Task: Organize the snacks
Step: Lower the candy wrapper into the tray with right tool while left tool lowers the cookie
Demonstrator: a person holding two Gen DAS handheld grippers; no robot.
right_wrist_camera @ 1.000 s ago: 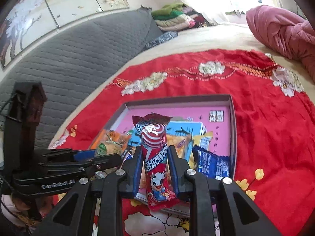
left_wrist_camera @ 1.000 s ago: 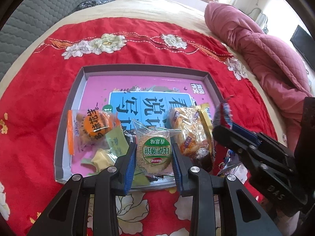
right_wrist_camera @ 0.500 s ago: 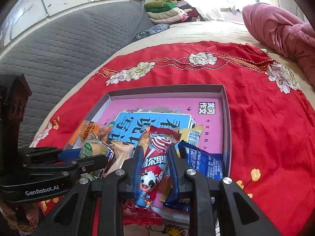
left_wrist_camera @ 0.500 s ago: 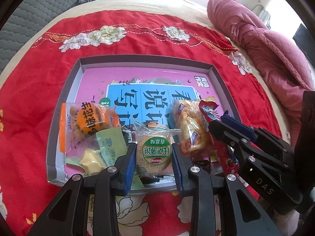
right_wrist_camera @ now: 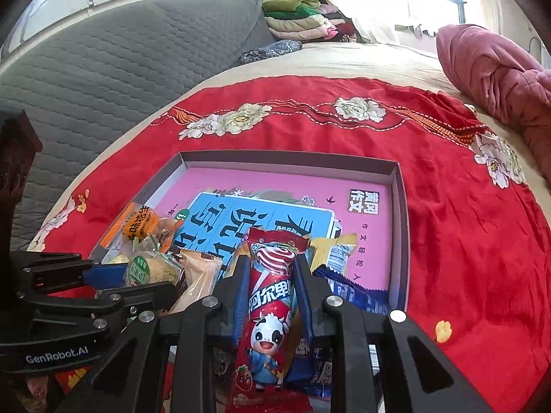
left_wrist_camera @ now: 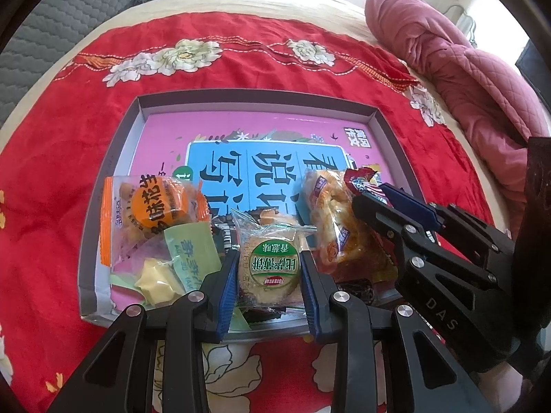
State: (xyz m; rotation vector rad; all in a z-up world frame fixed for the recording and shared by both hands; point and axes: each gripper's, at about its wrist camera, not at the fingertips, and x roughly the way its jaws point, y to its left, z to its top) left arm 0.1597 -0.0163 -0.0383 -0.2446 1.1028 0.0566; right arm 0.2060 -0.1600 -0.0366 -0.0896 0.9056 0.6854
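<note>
Inside tray (left_wrist_camera: 118, 158) — cookie pack (left_wrist_camera: 270, 265), red lollipop pack (right_wrist_camera: 272, 309)

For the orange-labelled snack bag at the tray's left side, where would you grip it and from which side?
I'd take the orange-labelled bag by its flat orange sealed edge on the left, coming from the tray wall side. The middle bulges with loose pieces, and the green packet overlaps its near right corner, so that sealed strip looks the freest, thinnest part.

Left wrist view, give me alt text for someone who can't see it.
The left gripper is shut on a round biscuit pack at the near edge of a shallow tray of snacks on a red floral cloth. The right gripper reaches in from the right, holding a red wrapper.
</note>
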